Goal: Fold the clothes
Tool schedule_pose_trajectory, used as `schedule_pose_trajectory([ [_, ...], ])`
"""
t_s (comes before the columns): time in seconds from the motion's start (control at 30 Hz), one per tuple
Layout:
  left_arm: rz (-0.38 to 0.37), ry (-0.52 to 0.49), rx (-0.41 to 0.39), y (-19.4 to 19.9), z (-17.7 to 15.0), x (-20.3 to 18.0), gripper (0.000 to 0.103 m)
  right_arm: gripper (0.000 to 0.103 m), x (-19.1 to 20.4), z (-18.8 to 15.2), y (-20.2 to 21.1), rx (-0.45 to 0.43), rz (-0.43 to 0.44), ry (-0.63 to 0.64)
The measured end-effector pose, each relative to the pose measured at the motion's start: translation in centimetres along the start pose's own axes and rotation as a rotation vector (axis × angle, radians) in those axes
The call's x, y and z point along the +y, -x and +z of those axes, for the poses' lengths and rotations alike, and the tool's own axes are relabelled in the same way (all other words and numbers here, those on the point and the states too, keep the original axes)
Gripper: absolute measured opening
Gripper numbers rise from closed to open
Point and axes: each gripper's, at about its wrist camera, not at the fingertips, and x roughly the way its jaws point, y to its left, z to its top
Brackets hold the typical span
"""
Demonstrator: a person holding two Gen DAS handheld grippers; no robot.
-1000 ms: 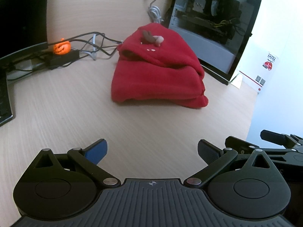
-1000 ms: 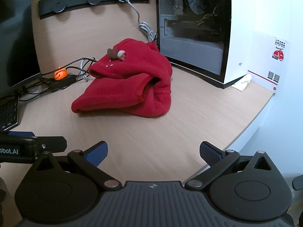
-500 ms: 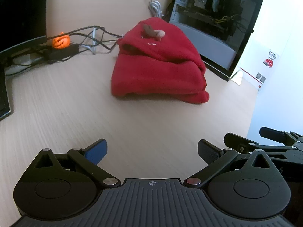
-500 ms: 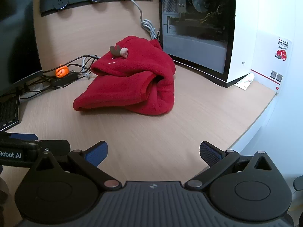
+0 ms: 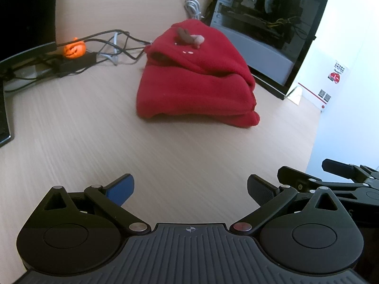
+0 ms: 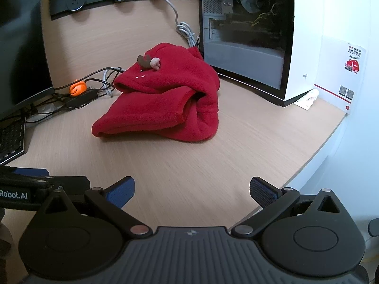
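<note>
Your left claw (image 5: 190, 190) is spread wide with nothing between its blue-padded fingers (image 5: 120, 190), hovering over bare wood at the near part of the light wooden counter (image 5: 83, 142). Your right claw (image 6: 191, 190) is spread just as wide and also holds nothing; it sits beside the left one, close to the counter's curved right edge. Each claw shows at the edge of the other's view.

The red fleece garment (image 5: 196, 82) lies bundled in a soft heap well ahead of both claws, toward the back of the counter. It is folded over on itself in thick layers, with a rounded fold along its near edge. On top sits a small brown and pink plush decoration (image 6: 149, 62), with little white stitched marks just below it. From the right wrist view, an opening in the fleece (image 6: 189, 99) gapes toward the right side of the heap.

Just behind the garment on the right stands a white computer case with a glass side panel (image 6: 300, 47). To its left lie tangled dark cables (image 5: 106, 47) and a small orange pumpkin figure (image 5: 74, 49), near the base of a dark monitor (image 5: 26, 11).
</note>
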Motion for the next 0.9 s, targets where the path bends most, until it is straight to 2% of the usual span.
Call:
schedule_pose_trajectory([
  [0.9,0.041,-0.006,0.003,0.07,0.01,-0.01,0.103,0.103,0.04,0.09,-0.39,0.018,0.012,-0.005],
])
